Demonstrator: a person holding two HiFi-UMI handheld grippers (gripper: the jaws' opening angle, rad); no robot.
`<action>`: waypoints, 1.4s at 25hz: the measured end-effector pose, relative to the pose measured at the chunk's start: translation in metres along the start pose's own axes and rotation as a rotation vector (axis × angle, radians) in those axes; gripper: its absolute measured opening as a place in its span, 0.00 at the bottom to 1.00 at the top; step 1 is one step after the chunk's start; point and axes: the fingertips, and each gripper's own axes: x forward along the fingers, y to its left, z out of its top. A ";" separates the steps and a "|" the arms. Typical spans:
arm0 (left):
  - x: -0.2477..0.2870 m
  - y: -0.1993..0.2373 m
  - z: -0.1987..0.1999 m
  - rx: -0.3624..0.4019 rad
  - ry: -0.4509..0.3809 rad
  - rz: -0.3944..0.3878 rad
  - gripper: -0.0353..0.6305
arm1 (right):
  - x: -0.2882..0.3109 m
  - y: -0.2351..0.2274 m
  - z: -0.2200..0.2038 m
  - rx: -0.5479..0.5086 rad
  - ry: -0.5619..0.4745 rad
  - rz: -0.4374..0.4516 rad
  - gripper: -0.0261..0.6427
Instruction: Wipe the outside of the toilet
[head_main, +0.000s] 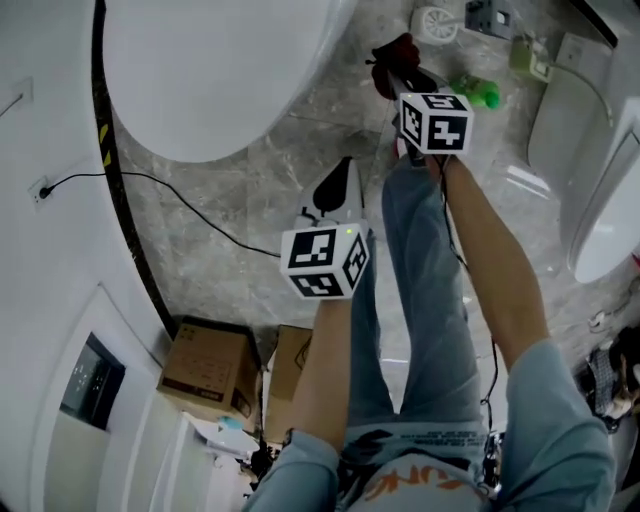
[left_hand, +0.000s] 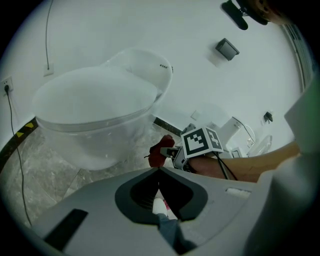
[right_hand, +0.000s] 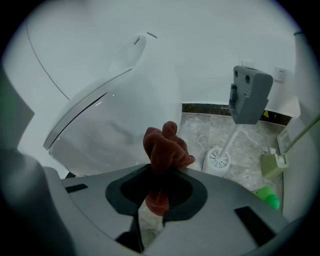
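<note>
Head view: the toilet (head_main: 200, 70) is filling the upper left, its white body curving down toward the marble floor (head_main: 250, 190). The right gripper (head_main: 405, 80) is reaching forward, with a dark red cloth (head_main: 397, 52) bunched at its tip, off to the right of the toilet's rounded side and not touching it. The left gripper (head_main: 335, 200) is hanging lower and closer to the person's legs. A green bottle (head_main: 482, 95) is lying further right.

Left gripper view: the left gripper (left_hand: 159, 170) is keeping its jaws pressed together on nothing. The toilet (left_hand: 95, 110) is sitting ahead and to the left, its long axis running from the bowl front back to the wall.

Right gripper view: the right gripper (right_hand: 162, 174) is clenching the cloth (right_hand: 164, 147), which is sticking up past the jaws. The toilet (right_hand: 115, 115) is lying ahead and to the left, its outer side facing the cloth with a gap between them. A toilet brush (right_hand: 220, 157) is standing to the right. The cloth-holding right gripper looks the nearer one, so the wipe likely calls for swinging it left.
</note>
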 end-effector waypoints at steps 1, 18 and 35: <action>0.009 -0.003 0.006 0.000 0.003 0.003 0.04 | 0.005 -0.007 0.008 -0.003 0.001 0.001 0.14; 0.104 -0.004 0.035 -0.037 0.081 0.052 0.04 | 0.111 -0.060 0.080 -0.036 0.039 0.040 0.14; 0.103 0.020 -0.003 -0.146 0.045 0.084 0.04 | 0.158 -0.030 0.070 -0.166 0.042 0.136 0.14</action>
